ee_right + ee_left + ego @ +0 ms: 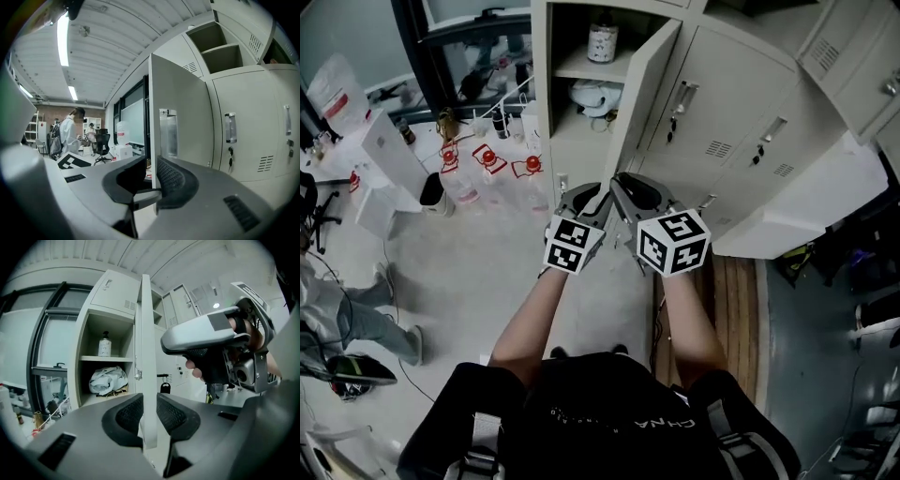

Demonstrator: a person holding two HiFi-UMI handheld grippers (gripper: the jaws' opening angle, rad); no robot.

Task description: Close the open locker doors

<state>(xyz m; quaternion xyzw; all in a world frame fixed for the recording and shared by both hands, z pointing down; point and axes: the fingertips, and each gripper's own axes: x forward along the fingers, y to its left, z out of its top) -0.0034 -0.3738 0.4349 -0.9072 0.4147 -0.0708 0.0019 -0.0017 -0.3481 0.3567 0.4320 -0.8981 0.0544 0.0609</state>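
From the head view, the person stands facing a bank of pale lockers point(741, 122), forearms stretched forward. The left hand-held gripper point(584, 200) and the right hand-held gripper point(634, 194) sit side by side at the free edge of the one open locker door point(654, 80), which swings outward from the right side of its compartment. Inside, a bottle point(602, 39) stands on the upper shelf and a crumpled cloth bundle point(595, 96) lies on the shelf below. Red-capped clear bottles point(487, 164) stand on the floor point(487, 281) to the left.

In the left gripper view, the door's thin edge point(146, 357) runs upright between the jaws, and both ribbed pads point(126, 416) pinch its faces. The other gripper's body hangs just to the right.

In the right gripper view, the same door point(178, 117) shows its outer face and handle point(168, 131). Its edge is clamped between the pads point(171, 178). A person point(65, 131) stands far back in the room.
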